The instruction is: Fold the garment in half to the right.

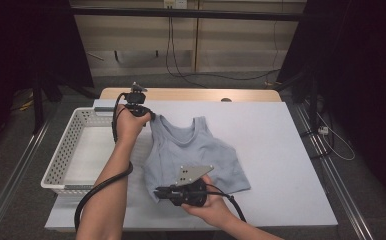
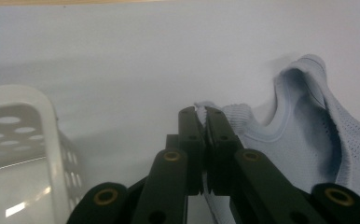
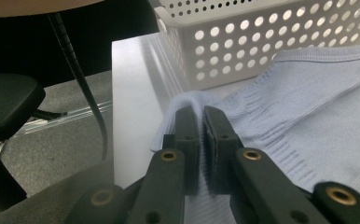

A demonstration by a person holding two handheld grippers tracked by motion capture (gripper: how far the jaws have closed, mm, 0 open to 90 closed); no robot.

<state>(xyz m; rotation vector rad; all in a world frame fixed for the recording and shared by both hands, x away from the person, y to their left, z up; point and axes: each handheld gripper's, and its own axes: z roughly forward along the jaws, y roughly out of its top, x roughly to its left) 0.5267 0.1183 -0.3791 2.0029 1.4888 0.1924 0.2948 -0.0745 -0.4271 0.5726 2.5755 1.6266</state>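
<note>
**Two pinches on one top, and either could let go**

Black jaws of my right gripper (image 3: 201, 114) stand clenched on the ribbed hem corner of the pale blue knit tank top (image 3: 308, 121), the fabric bunched into a ridge between the pads. In the left gripper view, my left gripper (image 2: 200, 114) is likewise clamped on a shoulder strap end, a small tuft of knit poking out past the tips.

Outward from the fingers, the top (image 1: 196, 152) lies mostly flat on the white table (image 1: 276, 150), its left edge raised where I hold it at both ends. My left hand (image 1: 128, 122) is at the far strap, my right hand (image 1: 208, 205) at the near hem. The white perforated basket (image 1: 63, 150) sits just beside the garment, on its left.

I judge the risks this way. Both grips take only a thin edge of stretchy knit; if I pull the two ends apart too hard, a strap or hem could slip from the pads and the top would fall in a heap. If I lift unevenly, the free half could drag and fold under itself. If I carry it toward the basket too low, the trailing fabric could snag on the rim, or nudge the basket towards the table edge.
</note>
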